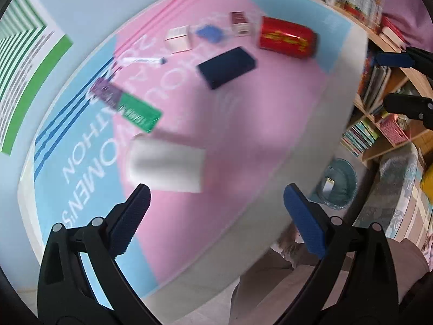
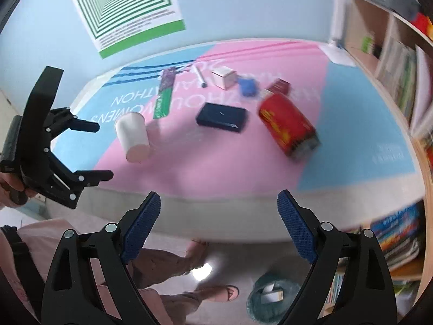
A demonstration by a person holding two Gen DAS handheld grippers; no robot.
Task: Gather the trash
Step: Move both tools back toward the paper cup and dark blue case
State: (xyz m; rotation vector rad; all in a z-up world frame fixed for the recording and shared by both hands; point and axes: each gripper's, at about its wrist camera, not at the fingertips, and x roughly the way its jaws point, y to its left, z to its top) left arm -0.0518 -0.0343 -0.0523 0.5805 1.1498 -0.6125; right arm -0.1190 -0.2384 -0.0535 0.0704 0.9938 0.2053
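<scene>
Trash (image 2: 288,124) on table (image 2: 351,140), perhaps untouched.

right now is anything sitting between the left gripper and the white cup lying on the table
Nothing visible does. The left gripper is open and empty, and the white cup lies on its side just beyond the fingertips, with only bare table cover between. The green packet and dark blue box lie farther back.

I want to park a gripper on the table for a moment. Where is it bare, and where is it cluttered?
Free: the pink stretch between the white cup, the dark blue box and the table's near edge, and the blue corner right of the red can. Crowded: the far side, around the small white box, pen and green wrapper.
</scene>
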